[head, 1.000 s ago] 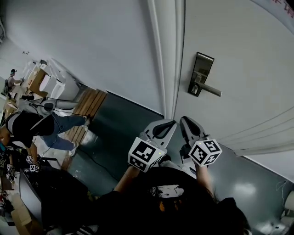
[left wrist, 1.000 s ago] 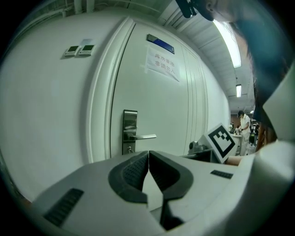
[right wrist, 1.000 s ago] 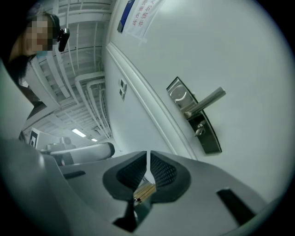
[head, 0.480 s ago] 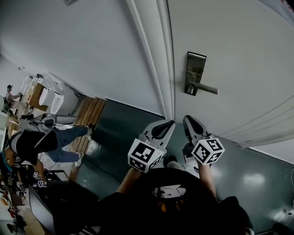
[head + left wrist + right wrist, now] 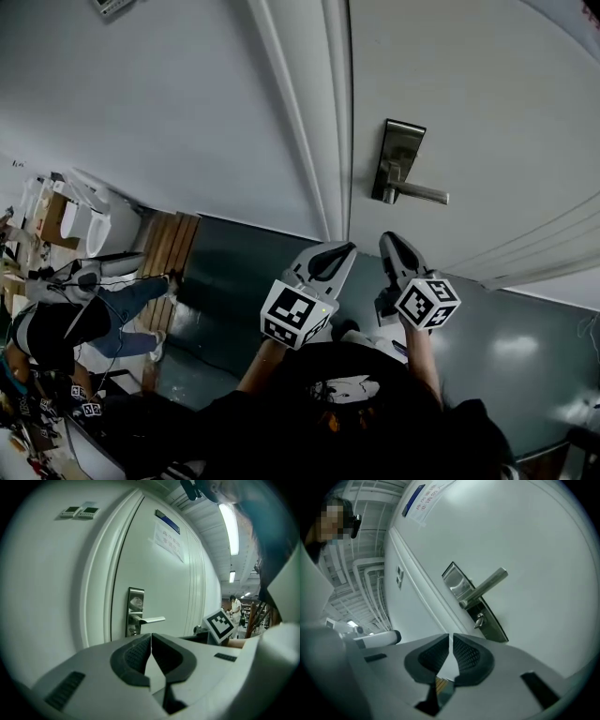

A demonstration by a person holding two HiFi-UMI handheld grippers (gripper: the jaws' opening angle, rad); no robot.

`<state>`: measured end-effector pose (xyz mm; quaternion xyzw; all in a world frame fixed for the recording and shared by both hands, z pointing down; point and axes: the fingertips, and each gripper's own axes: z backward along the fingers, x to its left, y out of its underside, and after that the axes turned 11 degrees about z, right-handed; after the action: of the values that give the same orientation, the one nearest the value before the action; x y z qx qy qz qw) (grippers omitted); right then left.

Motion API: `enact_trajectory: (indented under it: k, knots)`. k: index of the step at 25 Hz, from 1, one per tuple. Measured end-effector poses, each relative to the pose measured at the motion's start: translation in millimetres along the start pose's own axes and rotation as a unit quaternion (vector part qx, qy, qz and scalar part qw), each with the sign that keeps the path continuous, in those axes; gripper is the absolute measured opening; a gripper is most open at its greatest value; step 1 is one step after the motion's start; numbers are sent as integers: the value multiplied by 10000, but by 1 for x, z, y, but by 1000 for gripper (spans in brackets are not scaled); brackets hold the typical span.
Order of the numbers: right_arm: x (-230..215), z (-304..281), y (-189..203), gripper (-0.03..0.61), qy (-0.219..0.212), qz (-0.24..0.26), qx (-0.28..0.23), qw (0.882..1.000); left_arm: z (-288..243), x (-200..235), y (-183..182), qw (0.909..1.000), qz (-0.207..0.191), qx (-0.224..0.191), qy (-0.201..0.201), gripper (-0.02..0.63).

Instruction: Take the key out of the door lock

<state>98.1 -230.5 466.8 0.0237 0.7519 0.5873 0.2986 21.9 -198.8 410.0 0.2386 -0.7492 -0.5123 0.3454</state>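
The left gripper (image 5: 151, 637) is pressed shut with nothing in it and isn't really needed here, so it's best kept off to the side. The right gripper (image 5: 451, 637) is closed and empty too, held short of the door (image 5: 525, 550). The key (image 5: 478, 619) is sat in the lock plate (image 5: 493, 627), just under the lever handle (image 5: 487, 585). Jaws should be opened first, lined up flat on the key's head, clamped squarely, then it gets pulled straight out so nothing's bent.
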Motion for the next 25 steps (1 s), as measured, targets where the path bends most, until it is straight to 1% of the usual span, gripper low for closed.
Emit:
enact_trajectory:
  k: [2,3,4,5,9,13,19,25]
  knots:
    - [-7,-8,-3,14,177,-60,-62,9998,-1,9,-3,10000,-10,30,67,9]
    - [-10,-11,-4,32,243,-102,-83,9996,-2,13,-3,9999,-17,57,101,11]
    - [-14,-14,-5,66,299,-153,-102,9994,-3,17,-4,9999,-22,85,137,9]
    - [-18,-17,-6,81,356,-211,-126,9991,-4,20,-4,9998,-29,110,174,9]
    - [-36,-31,-7,97,620,-472,-263,9966,-8,33,-5,9993,-55,197,324,11]
    - [-51,-43,-5,124,783,-880,-388,9923,-11,43,-6,9986,-98,265,453,9]
    - [-62,-54,-2,140,872,-1738,-681,9785,-11,45,-9,9969,-122,298,720,9]
    - [-72,-65,1,143,976,-2235,-918,9655,-12,50,-11,9955,-171,306,884,9]
